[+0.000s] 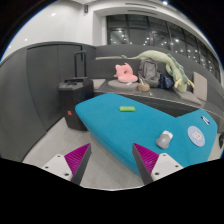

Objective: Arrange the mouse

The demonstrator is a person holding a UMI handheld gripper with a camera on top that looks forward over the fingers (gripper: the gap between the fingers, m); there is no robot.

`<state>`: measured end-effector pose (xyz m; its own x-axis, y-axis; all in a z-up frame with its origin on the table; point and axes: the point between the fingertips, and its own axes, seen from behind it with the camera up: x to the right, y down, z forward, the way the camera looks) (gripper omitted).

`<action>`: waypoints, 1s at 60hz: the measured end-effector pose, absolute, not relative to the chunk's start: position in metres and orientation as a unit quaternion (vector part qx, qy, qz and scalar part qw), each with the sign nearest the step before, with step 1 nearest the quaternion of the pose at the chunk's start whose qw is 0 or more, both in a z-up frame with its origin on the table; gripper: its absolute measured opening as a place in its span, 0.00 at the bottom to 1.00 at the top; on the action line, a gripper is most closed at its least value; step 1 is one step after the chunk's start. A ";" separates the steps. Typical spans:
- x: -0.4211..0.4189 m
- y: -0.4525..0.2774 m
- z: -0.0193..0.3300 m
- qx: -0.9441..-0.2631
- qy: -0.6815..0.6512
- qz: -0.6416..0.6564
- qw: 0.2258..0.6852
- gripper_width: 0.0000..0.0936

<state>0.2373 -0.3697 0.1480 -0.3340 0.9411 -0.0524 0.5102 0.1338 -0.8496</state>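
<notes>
A grey computer mouse [164, 139] lies on the teal table top [130, 122], ahead of my right finger [148, 158] and a little beyond it. My gripper [112, 160] is open and empty, its pink-padded fingers wide apart over the table's near edge and the grey floor [60, 140]. A small green object [127, 108] lies further back on the teal top. A round white thing [196, 138] sits to the right of the mouse, near the table's right side.
A black suitcase [74, 96] stands on the floor left of the table. Behind the table is a counter [150, 90] with a pink plush toy [125, 73] and a green plush toy [170, 66]. A grey wall runs along the left.
</notes>
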 end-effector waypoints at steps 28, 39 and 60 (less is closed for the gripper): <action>0.187 -0.187 0.106 -0.625 -0.607 0.363 0.330 0.92; 0.172 -0.177 0.082 -0.616 -0.605 0.369 0.346 0.92; 0.097 -0.166 0.020 -0.633 -0.601 0.347 0.345 0.92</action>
